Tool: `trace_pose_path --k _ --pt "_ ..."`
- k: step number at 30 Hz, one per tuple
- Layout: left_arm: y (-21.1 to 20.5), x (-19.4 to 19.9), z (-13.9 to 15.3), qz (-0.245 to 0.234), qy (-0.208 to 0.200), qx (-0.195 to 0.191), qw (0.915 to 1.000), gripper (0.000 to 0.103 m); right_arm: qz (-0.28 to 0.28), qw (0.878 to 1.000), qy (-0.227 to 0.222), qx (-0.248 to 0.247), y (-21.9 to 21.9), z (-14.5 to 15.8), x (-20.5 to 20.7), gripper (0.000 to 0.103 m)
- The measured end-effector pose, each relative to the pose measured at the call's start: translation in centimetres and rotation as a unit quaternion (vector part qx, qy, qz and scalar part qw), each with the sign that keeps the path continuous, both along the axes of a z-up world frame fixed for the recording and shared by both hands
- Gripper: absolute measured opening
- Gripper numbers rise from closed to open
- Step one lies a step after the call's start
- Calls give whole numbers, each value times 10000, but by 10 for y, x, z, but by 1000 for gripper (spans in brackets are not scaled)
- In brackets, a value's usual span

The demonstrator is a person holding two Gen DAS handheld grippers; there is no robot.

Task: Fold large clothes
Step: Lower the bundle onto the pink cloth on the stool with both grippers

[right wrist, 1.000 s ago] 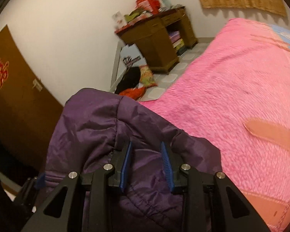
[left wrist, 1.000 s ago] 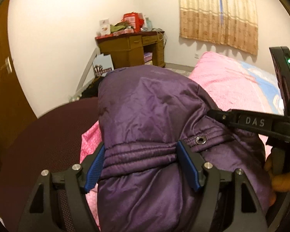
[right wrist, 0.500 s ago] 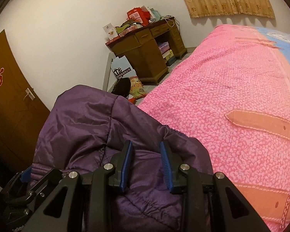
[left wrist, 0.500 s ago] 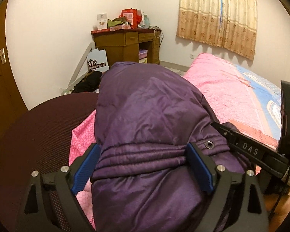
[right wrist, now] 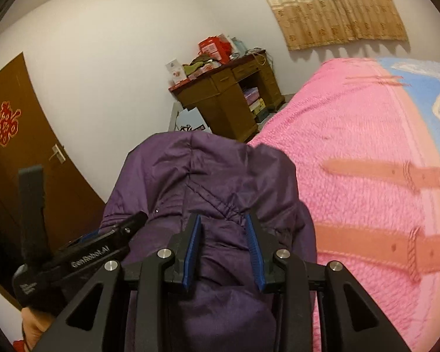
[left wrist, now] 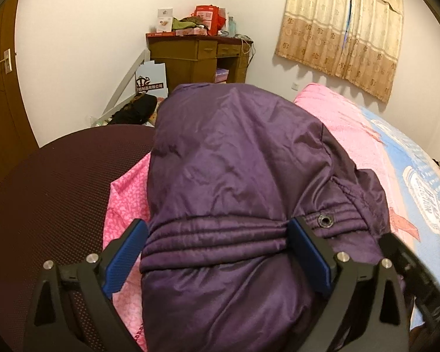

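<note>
With the purple jacket [left wrist: 234,193] bundled on the pink bed [left wrist: 346,135], the left tool [left wrist: 217,252] is opening off its hem, so the right tool [right wrist: 223,252], seemingly clamped on a fold, should drag gently and keep layers aligned.

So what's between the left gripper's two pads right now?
The purple jacket's gathered hem, as the left gripper's jaws are opening; left wrist view.
</note>
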State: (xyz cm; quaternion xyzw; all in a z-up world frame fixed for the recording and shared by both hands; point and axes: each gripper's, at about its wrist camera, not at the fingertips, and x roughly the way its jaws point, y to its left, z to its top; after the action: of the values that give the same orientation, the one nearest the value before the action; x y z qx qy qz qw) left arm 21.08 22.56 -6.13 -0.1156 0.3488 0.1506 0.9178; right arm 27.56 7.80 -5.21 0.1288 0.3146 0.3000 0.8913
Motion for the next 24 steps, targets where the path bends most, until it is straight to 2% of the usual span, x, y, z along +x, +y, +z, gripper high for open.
trace_pose_path --k 3,6,9,12,15,17,18,19,20,21,24 --pt "1 1 -1 35 37 -9 10000 100 -63 10000 -32 -2 7 -11 4 33" --pt "5 1 -1 88 78 -40 9999 100 -77 9992 -255 -287 18 -13 5 33" --pt "2 -4 0 96 99 -1 9999 100 -27 9996 -168 -239 16 -13 7 33" --pt "-4 -21 0 93 80 23 9999 100 -51 9998 -41 -169 9 -12 3 33" --pt "-8 -45 3 262 -89 -13 9996 100 -217 9996 -95 -165 4 -6 -12 35" --pt "-12 -61 6 272 -178 7 9995 100 -343 9989 -217 -215 0 -3 -24 39" --pt "-17 -71 10 273 -209 112 9993 100 -424 9984 -288 -228 -3 -1 -34 45" --pt "-19 -75 13 262 -228 212 9992 100 -458 9983 -299 -209 -5 0 -40 61" --pt "-24 -83 17 222 -258 367 9987 100 -491 9983 -239 -181 -9 0 -47 68" --pt "-25 -86 20 201 -275 459 9984 100 -552 9982 -156 -166 -13 -1 -50 72" --pt "-31 -104 28 93 -322 552 9979 99 -547 9985 -35 -3 -22 0 -63 72"
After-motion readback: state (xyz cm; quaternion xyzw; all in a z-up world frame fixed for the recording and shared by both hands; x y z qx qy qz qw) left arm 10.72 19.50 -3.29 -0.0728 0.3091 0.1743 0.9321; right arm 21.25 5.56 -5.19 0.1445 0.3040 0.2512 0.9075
